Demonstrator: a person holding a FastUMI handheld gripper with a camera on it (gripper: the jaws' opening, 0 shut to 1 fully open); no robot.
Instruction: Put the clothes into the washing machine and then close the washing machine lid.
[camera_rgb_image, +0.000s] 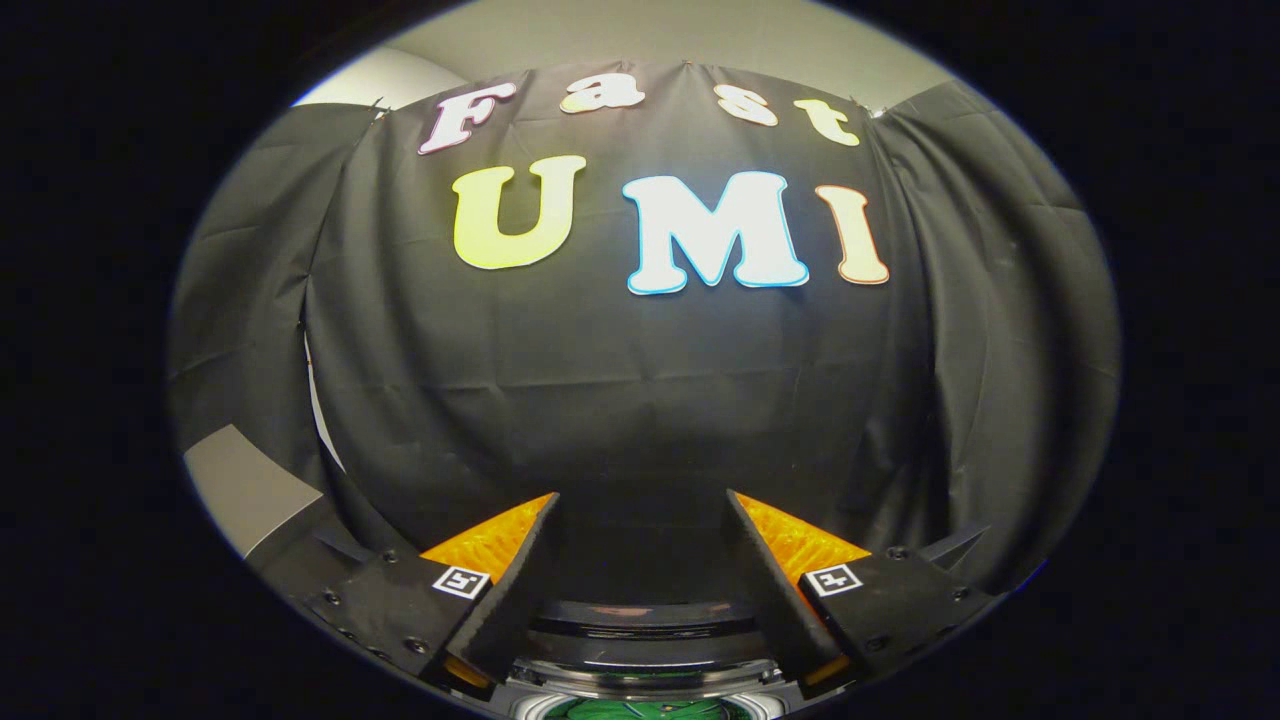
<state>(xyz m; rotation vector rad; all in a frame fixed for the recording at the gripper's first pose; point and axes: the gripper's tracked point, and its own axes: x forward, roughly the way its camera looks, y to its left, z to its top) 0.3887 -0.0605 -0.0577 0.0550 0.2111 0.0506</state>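
— Where is the gripper (640, 510) held?
— Above the washing machine (640, 640), fingers spread apart and empty, faced toward the black cloth wall (620, 400).
— And the clothes?
— Something green (640, 710) is glimpsed below, inside the drum.

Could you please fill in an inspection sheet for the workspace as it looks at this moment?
Surface: nothing seen; no tabletop or floor can be made out.
Job's things: a dark rounded rim lies low between the fingers, with something green beneath it; whether this is the washing machine and the clothes cannot be told.
Clutter: nothing seen.
Grippers: the gripper is open, its fingers spread apart with nothing between them, aimed at the booth's wall.
Cables: nothing seen.
Surroundings: black cloth wall hangs in folds ahead and to both sides; a pale ceiling above it; a grey panel beside the cloth, beyond the left finger.
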